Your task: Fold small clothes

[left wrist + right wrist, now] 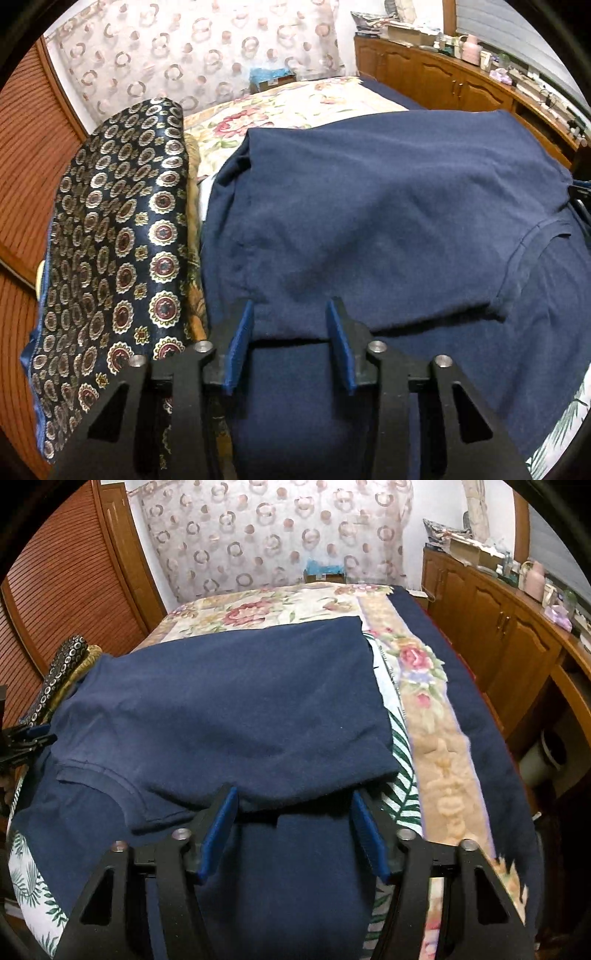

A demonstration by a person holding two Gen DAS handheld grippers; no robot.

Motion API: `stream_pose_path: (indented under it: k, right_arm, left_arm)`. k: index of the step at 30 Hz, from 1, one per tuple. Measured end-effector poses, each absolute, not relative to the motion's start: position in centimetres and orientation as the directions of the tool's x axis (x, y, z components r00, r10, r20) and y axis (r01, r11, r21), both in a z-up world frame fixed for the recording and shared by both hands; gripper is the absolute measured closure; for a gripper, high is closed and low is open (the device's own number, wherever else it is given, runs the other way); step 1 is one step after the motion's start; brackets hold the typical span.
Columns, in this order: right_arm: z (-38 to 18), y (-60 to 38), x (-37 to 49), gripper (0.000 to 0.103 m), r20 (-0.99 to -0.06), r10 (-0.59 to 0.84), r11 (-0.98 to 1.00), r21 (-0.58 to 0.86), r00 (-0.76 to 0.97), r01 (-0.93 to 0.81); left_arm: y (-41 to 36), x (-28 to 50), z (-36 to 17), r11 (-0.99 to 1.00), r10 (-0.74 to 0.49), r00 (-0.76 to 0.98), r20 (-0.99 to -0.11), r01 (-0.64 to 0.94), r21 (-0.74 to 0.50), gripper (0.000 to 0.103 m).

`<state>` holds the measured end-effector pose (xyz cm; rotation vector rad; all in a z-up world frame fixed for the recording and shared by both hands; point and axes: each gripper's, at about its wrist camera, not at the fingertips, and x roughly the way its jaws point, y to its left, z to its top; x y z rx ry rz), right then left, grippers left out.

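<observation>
The navy T-shirt [388, 206] lies on the bed [280, 602], its near edge folded over. Both the left tongs [290, 339] and the right tongs [293, 829] stand spread astride that fold, not pinching it.

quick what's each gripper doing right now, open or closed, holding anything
Left gripper: open, pads astride the navy shirt's folded edge, not pressing it.
Right gripper: open, wider, astride the same shirt's edge, holding nothing.

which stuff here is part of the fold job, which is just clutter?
In the job:
- navy shirt, spread on the bed
- left gripper, jaws astride its near edge
- right gripper, same

Lying about:
- patterned cloth left of the shirt
- floral blanket
- cabinet with clutter
- cardboard box
</observation>
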<state>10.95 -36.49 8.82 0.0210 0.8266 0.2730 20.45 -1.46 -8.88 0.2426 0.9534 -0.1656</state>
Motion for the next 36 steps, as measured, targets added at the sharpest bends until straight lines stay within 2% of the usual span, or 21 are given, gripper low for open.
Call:
stream_pose_path:
  k: [1,4,7,10,12,15,29,36]
  right_arm:
    - [8.7,-36.5,11.1,0.049,-0.725,0.253,0.963,0.128,0.640,-0.235]
    - [8.6,-36.6,11.7,0.056,-0.729,0.247,0.966,0.130,0.638,-0.226]
    - [8.6,-36.8,12.1,0.064,-0.727,0.259,0.964,0.151,0.636,-0.220]
    - [8.5,-37.1,12.4,0.077,-0.721,0.279,0.959,0.177,0.634,-0.222]
    - [8.5,-36.8,12.4,0.089,-0.717,0.290,0.956,0.183,0.635,-0.230]
    - [8.8,-36.5,12.1,0.098,-0.706,0.289,0.956,0.171,0.646,-0.241]
    - [13.3,-36.6,3.5,0.100,-0.555,0.364,0.926,0.133,0.748,-0.353]
    - [13.5,-37.1,-1.5,0.100,-0.545,0.350,0.925,0.072,0.761,-0.374]
  left_arm:
    - [-1.6,20.7,-8.9,0.961,-0.032,0.569,-0.822,0.244,0.131,0.080]
    - [-1.7,20.7,-8.9,0.958,-0.020,0.568,-0.822,0.246,0.146,0.095]
    - [-1.8,20.5,-8.9,0.956,-0.034,0.575,-0.818,0.258,0.141,0.098]
    - [-0.9,19.9,-8.6,0.960,-0.054,0.594,-0.803,0.251,0.121,0.099]
    - [-0.2,19.0,-7.8,0.964,-0.064,0.615,-0.786,0.241,0.110,0.100]
    - [0.3,18.2,-6.4,0.969,-0.080,0.651,-0.755,0.228,0.094,0.100]
    - [0.4,13.2,-0.4,0.974,-0.119,0.783,-0.611,0.212,0.082,0.100]
    - [1.5,10.5,0.7,0.977,-0.131,0.810,-0.572,0.203,0.064,0.100]
